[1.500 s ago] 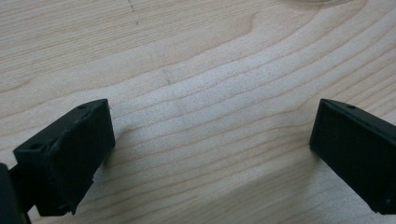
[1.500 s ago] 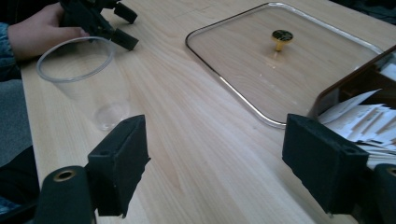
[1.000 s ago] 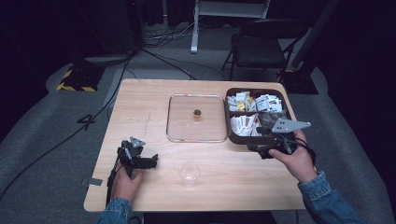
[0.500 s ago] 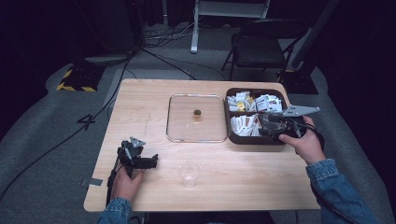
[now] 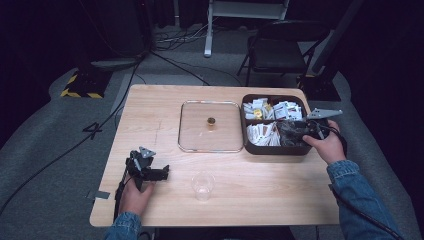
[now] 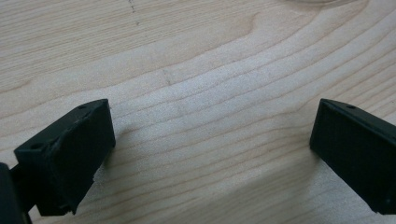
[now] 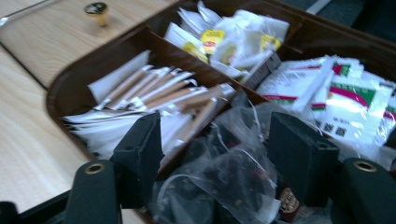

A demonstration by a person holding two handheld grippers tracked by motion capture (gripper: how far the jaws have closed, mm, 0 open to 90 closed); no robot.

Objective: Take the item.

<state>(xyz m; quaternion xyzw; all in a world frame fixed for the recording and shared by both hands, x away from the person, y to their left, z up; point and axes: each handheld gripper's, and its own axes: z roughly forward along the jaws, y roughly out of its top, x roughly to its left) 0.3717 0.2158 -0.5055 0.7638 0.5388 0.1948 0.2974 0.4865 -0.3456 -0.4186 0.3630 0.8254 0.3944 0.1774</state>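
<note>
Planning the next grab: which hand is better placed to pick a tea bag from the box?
Right: the right gripper already straddles the clear tea bags in the box.

My clear tea bags (image 7: 224, 172) sit heaped in the box (image 5: 272, 149), in its near right compartment, crumpled and glossy with dark contents showing through. They lie just right of the divider, beside the compartment of brown-and-white stick packets (image 7: 154, 93). One bag bulges up at the top of the heap, its thin string looping over it.
</note>
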